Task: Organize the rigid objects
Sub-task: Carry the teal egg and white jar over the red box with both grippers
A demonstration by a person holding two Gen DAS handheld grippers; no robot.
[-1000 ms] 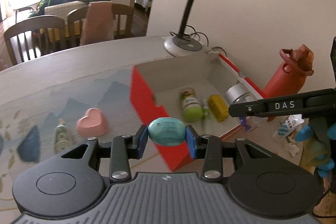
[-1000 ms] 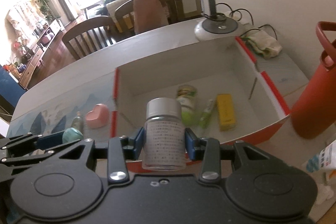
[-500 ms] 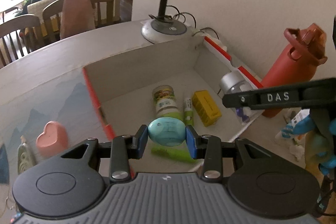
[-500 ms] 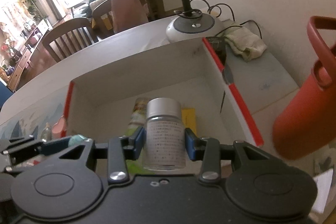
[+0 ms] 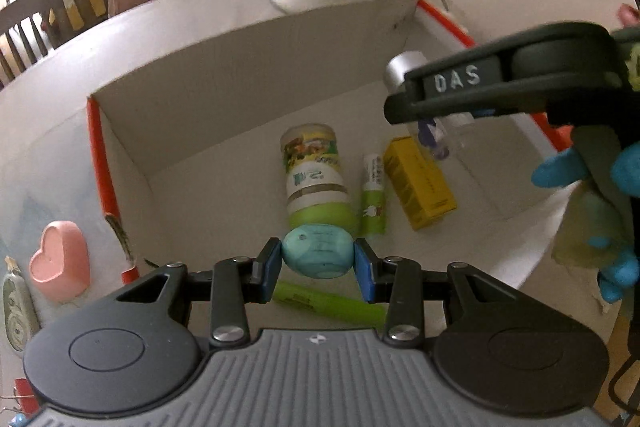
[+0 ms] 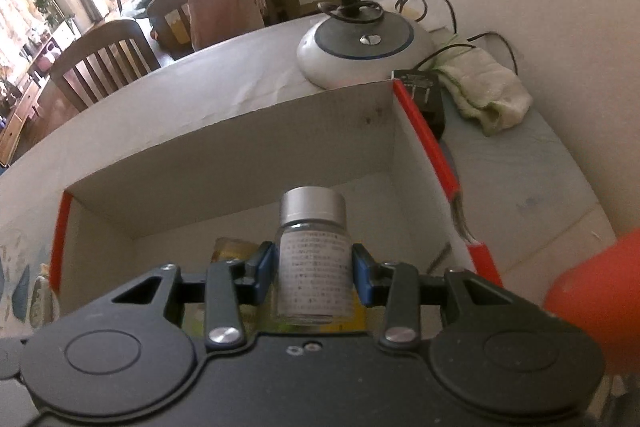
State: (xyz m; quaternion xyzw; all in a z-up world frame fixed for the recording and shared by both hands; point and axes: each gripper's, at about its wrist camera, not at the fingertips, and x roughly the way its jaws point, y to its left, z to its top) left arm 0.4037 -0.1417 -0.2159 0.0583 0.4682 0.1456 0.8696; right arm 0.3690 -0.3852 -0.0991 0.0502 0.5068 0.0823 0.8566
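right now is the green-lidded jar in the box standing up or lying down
Lying down. The jar rests on its side on the box floor, its green lid end toward the left gripper, beside a small green tube.

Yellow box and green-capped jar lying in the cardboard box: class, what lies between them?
In the left wrist view, a small green tube lies between the green-capped jar and the yellow box, roughly parallel to both.

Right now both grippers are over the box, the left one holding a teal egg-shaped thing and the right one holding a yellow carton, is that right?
Not quite: the right gripper holds a clear silver-capped bottle, as the right wrist view shows. The yellow carton lies in the box. The left gripper does hold the teal egg-shaped thing.
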